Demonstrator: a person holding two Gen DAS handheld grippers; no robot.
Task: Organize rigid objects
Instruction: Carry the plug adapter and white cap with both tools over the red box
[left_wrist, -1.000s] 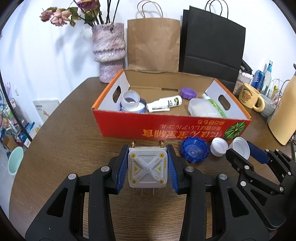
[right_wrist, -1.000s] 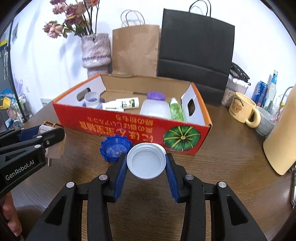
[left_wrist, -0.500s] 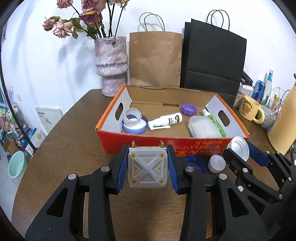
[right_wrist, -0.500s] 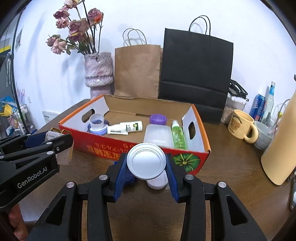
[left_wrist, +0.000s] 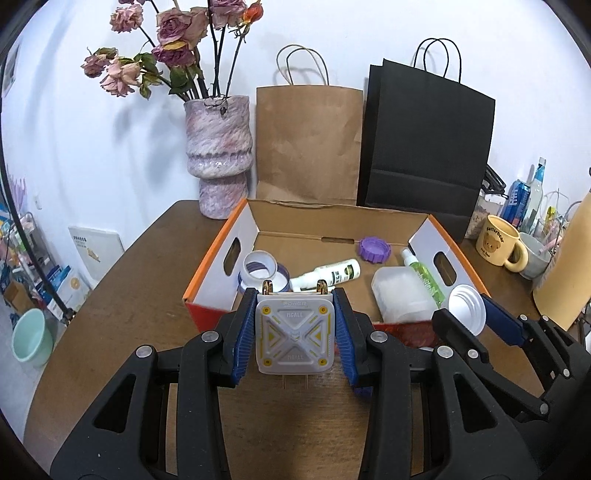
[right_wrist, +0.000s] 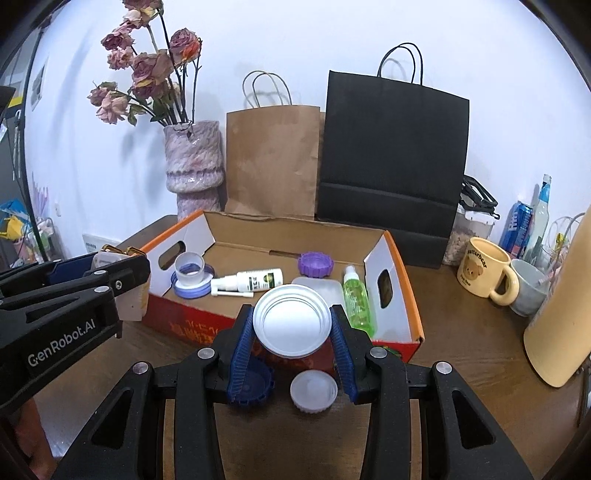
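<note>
Two claws are hovering side by side over the brown desk (left_wrist: 122, 295), just short of the red cardboard box (right_wrist: 397, 258) with orange rims. Inside it a white spray bottle (right_wrist: 255, 280), a green bottle (right_wrist: 356, 299), a purple cap (right_wrist: 316, 264) and tape rolls (left_wrist: 260, 271) are lying. Left claw (left_wrist: 294, 338), its arm reading "GenRobot.AI", is gripping a white plug adapter (left_wrist: 294, 338) marked "POWER" and "MCALL". Right claw (right_wrist: 291, 325) is squeezing a round white lid (right_wrist: 291, 325). Below it, a blue cap (right_wrist: 255, 384) and a small white cap (right_wrist: 313, 390) are sitting on the desk.
</note>
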